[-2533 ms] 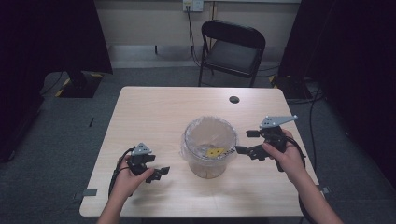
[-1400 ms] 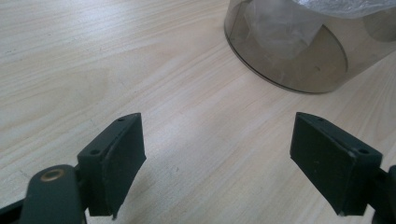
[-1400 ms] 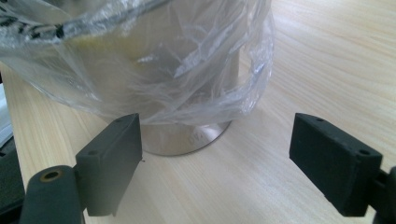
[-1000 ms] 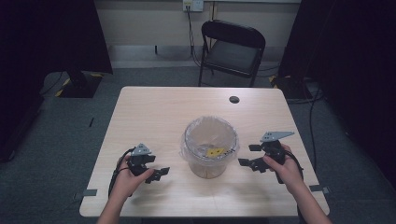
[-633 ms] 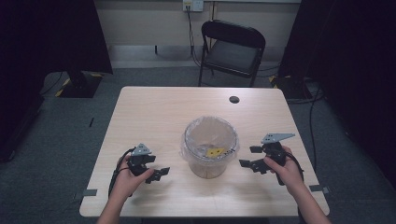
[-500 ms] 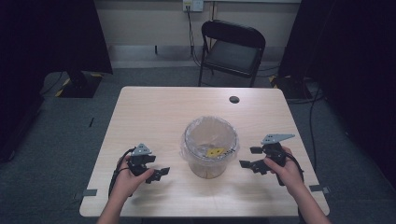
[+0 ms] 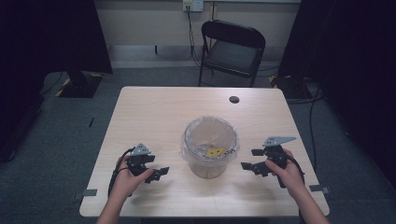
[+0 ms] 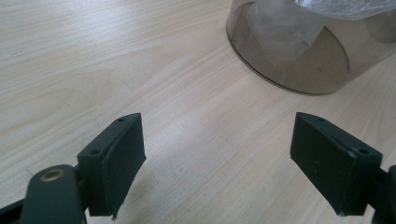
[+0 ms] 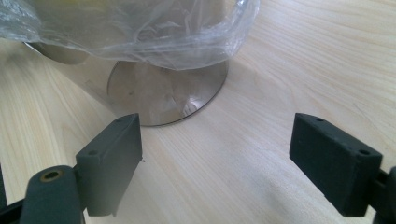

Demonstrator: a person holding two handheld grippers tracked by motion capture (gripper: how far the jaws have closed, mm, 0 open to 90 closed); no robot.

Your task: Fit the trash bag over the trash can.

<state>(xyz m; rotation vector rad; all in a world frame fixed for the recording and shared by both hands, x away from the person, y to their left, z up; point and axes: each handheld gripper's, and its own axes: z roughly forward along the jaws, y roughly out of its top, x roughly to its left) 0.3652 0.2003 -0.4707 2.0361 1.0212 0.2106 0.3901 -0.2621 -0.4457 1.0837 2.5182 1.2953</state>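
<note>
The clear bin [image 7: 209, 150] with its plastic liner [image 9: 154, 37] stands mid-table between the left gripper [image 7: 159, 173] and right gripper [image 7: 250, 164], both spread wide and empty. A one-sided pinch on the loose liner could tip the light bin or pull the film off its rim.

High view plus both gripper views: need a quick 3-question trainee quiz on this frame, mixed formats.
1. True or false: the left gripper is shut on the bag's rim.
2. What lies inside the clear bin lined with a plastic bag? A) a yellow item B) a red cup C) a spoon
3. Fill in: behind the table stands a black folding ____.

Key
1. False: its jaws stand open over bare wood, as do those of the right gripper.
2. A, the yellow item.
3. chair.
</note>
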